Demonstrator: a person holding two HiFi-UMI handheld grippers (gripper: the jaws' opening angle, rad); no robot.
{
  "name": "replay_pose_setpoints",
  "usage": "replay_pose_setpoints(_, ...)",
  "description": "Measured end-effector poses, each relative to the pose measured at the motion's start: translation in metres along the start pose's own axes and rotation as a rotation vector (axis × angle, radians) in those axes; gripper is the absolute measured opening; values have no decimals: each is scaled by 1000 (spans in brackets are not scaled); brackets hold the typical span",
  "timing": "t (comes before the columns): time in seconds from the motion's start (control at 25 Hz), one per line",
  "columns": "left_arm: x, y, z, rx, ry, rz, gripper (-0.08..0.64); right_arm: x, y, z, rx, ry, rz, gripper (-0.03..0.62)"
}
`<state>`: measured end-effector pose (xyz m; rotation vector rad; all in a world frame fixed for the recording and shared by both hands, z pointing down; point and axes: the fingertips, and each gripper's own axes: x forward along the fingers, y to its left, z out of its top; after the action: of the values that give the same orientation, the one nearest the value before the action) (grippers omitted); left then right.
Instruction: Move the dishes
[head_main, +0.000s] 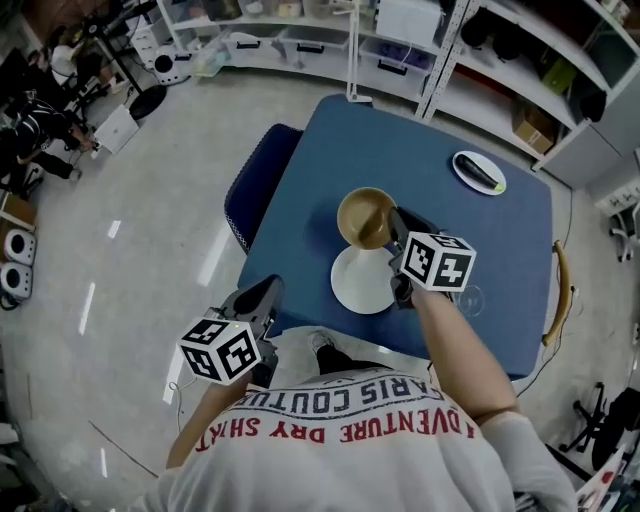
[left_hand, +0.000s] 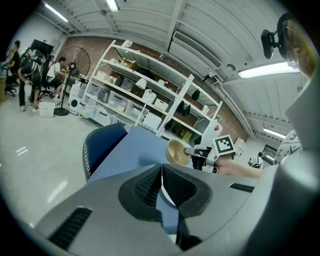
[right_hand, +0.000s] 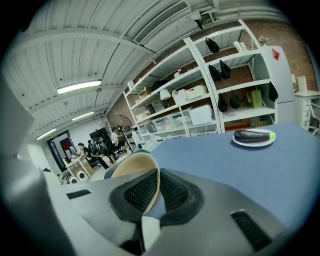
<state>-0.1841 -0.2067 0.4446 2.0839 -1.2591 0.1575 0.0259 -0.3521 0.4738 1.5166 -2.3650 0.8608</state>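
A tan bowl (head_main: 362, 215) hangs tilted over the blue table (head_main: 480, 230), just beyond a white plate (head_main: 362, 280) that lies near the table's front edge. My right gripper (head_main: 395, 228) is shut on the bowl's rim; in the right gripper view the rim of the bowl (right_hand: 131, 167) is pinched between the pads of that gripper (right_hand: 156, 187). My left gripper (head_main: 262, 295) is off the table's front left corner, jaws together and holding nothing. In the left gripper view, beyond that gripper (left_hand: 161, 185), the bowl (left_hand: 176, 151) shows in the right gripper (left_hand: 197, 152).
A small plate with a dark eggplant (head_main: 478, 172) sits at the table's far right corner, and the same eggplant plate (right_hand: 254, 136) appears in the right gripper view. A blue chair (head_main: 255, 185) stands at the table's left side, a wooden chair (head_main: 557, 295) at its right. Shelves line the back wall.
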Motion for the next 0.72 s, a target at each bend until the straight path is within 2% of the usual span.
replay_pose_setpoints(0.44,25,26,1,-35,36,44,31,38,-54,-9,90,59,-106,32)
replay_pose_setpoints(0.72,40,24,12,-20,53,29,31,42,-69,-16,118,90,-160,36)
